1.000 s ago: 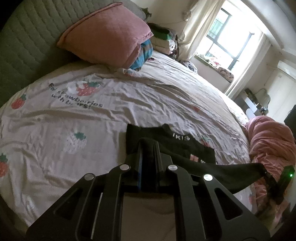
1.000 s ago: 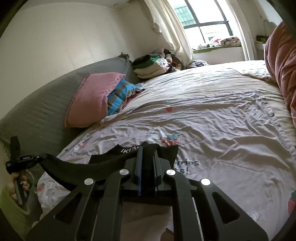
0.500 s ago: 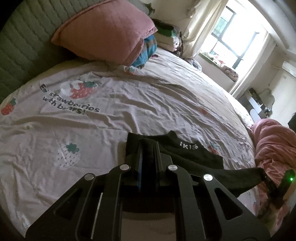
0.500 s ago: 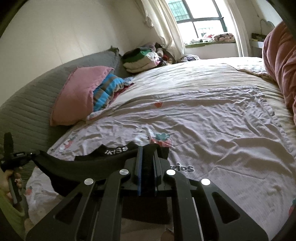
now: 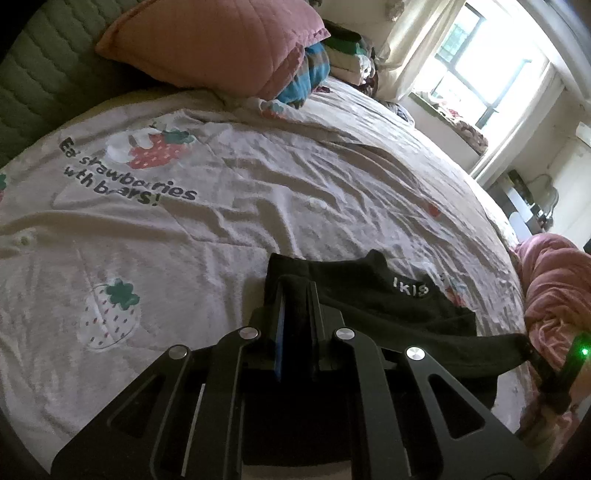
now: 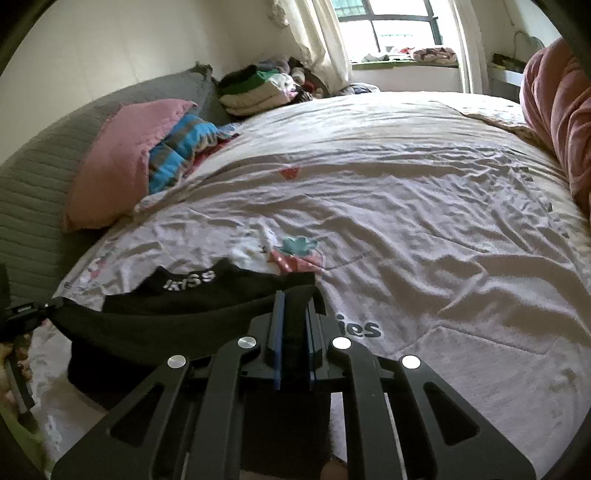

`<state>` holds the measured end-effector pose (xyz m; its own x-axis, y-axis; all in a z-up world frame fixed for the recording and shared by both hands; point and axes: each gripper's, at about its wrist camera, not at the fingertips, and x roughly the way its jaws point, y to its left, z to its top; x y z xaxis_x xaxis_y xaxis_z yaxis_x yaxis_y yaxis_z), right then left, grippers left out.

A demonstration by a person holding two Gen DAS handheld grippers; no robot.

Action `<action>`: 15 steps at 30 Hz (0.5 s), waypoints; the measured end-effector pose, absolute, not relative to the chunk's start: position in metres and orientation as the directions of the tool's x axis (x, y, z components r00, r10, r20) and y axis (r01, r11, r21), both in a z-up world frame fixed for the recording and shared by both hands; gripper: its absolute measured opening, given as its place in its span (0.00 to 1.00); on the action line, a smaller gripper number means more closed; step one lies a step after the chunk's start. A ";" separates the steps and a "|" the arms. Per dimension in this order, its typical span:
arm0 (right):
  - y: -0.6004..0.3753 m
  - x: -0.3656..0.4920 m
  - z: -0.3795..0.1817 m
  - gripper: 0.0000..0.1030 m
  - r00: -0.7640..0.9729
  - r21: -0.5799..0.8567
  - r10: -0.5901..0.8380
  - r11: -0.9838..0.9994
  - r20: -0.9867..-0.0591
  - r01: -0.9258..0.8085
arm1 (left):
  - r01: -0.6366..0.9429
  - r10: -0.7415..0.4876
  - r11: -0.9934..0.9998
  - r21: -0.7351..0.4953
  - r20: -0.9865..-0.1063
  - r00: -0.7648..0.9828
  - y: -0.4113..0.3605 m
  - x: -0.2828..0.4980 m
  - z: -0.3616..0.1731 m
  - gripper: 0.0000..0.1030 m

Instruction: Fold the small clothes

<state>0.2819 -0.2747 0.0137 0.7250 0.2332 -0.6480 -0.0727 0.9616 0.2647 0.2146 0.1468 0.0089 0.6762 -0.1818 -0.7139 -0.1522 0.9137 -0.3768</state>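
Since the earlier frames both tongs had dropped closer to the bed, and the black garment point(image 5: 402, 306) now lay lower, sagging on the sheet between them. The left gripper point(image 5: 295, 295) pinched its left corner; the right gripper point(image 6: 293, 302) pinched the opposite corner, fabric stretched taut across. Ahead lay a wrinkled, strawberry-printed bedsheet point(image 5: 229, 206), soft cotton; beyond-left a quilted pink pillow point(image 5: 218, 40), and far ahead a bright window point(image 6: 388, 22).
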 end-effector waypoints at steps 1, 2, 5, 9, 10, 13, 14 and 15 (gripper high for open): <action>-0.274 0.283 0.011 0.09 0.724 0.260 0.226 0.963 -0.652 -0.067 | -0.151 -0.187 0.911 -0.382 -0.713 0.676 0.147 0.216 0.006 0.04; -0.272 0.285 0.009 0.12 0.722 0.251 0.216 0.966 -0.657 -0.061 | -0.148 -0.189 0.911 -0.385 -0.709 0.680 0.148 0.217 0.004 0.05; -0.270 0.285 0.006 0.28 0.732 0.204 0.161 0.978 -0.661 -0.031 | -0.138 -0.172 0.920 -0.366 -0.695 0.698 0.148 0.215 0.005 0.16; -0.274 0.276 0.011 0.31 0.754 0.192 0.140 0.981 -0.642 -0.018 | -0.124 -0.149 0.929 -0.349 -0.659 0.737 0.152 0.202 0.015 0.28; -0.273 0.273 0.013 0.32 0.761 0.183 0.131 0.983 -0.635 -0.017 | -0.119 -0.146 0.930 -0.348 -0.646 0.750 0.152 0.198 0.019 0.33; -0.266 0.257 0.022 0.32 0.783 0.162 0.144 0.985 -0.606 -0.056 | -0.083 -0.147 0.943 -0.322 -0.627 0.765 0.147 0.190 0.027 0.36; -0.260 0.251 0.023 0.32 0.783 0.158 0.162 0.984 -0.600 -0.083 | -0.070 -0.148 0.948 -0.309 -0.626 0.766 0.144 0.188 0.028 0.36; -0.257 0.247 0.024 0.32 0.780 0.159 0.176 0.982 -0.601 -0.100 | -0.059 -0.151 0.952 -0.300 -0.627 0.764 0.140 0.186 0.028 0.36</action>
<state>0.2472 -0.2570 0.0237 0.7800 0.1761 -0.6005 -0.0995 0.9823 0.1588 0.1859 0.1403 0.0285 0.7645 -0.1507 -0.6268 -0.0586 0.9520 -0.3004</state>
